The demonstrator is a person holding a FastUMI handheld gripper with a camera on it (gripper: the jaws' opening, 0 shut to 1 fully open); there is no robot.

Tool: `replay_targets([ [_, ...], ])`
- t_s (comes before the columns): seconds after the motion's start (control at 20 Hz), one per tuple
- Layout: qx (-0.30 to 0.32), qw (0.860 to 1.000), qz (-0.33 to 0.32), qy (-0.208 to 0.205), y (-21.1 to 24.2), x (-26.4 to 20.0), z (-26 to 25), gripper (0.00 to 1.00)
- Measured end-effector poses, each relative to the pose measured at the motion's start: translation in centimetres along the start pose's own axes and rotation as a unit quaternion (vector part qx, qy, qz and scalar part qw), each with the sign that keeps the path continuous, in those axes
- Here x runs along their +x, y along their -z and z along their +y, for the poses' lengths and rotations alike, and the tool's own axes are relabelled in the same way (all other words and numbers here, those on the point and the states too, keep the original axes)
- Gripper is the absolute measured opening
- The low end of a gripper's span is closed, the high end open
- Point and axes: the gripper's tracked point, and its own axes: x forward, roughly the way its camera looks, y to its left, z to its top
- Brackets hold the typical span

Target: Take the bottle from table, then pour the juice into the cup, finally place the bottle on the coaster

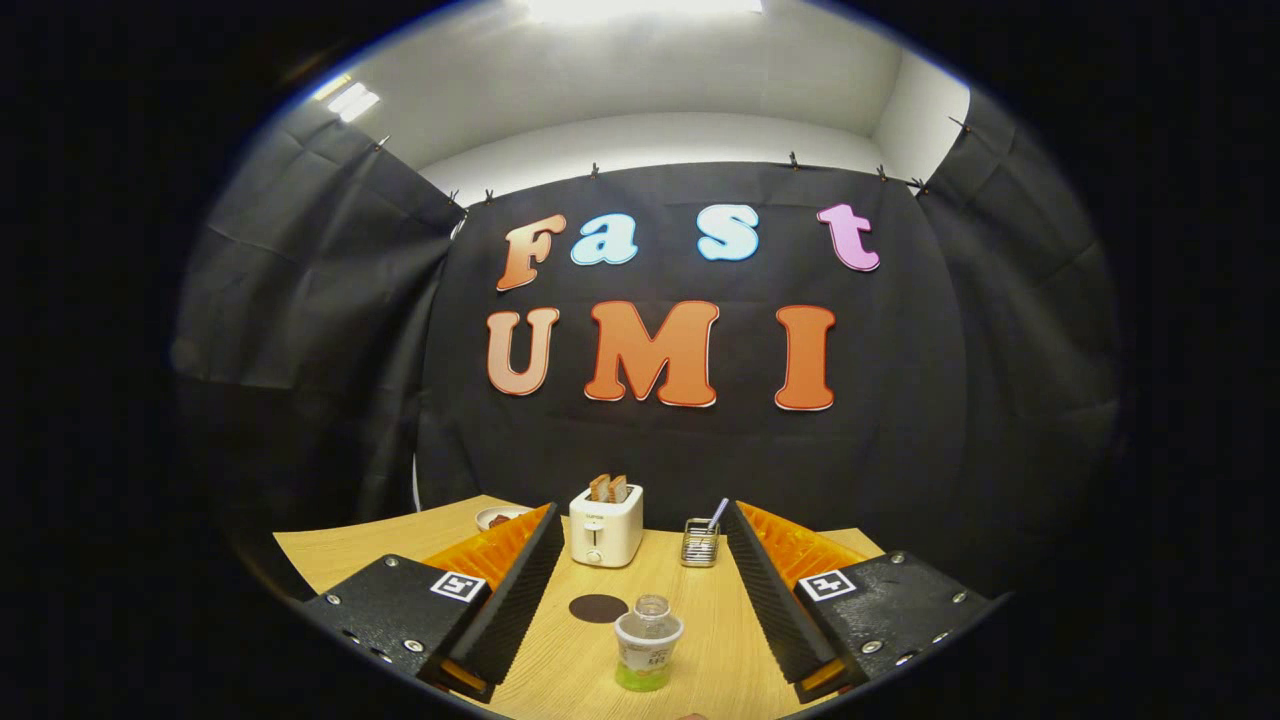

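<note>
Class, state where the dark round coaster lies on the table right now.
In the gripper view, the coaster lies flat on the wooden table between the open fingers, just ahead of the toaster and beside the cup.

Straight ahead of me, beyond the fingertips, I see a white toaster (605, 527) standing on the light wooden table (330, 550), with two slices of toast (608, 488) poking upright out of its slots. Just to its right there's a small wire-mesh holder (700, 543) with a utensil handle (718, 513) leaning out of it; I cannot tell what the utensil is. Off past the left finger, near the table's far edge, sits a small white dish (500, 517) with something brown in it.
</note>
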Motion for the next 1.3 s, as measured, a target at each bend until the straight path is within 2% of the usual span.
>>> replay_targets([
  [0.15, 0.016, 1.000, -0.001, -0.015, 1.4, 0.0, 0.5, 0.98],
  [0.5, 0.008, 1.000, 0.016, -0.001, 6.1, 0.4, -0.4, 0.98],
  [0.95, 0.023, 0.996, 0.082, -0.009, 14.8, 2.1, 0.2, 0.98],
  [1.3, 0.026, 0.989, 0.145, 0.003, 20.0, 3.5, 0.1, 0.97],
])
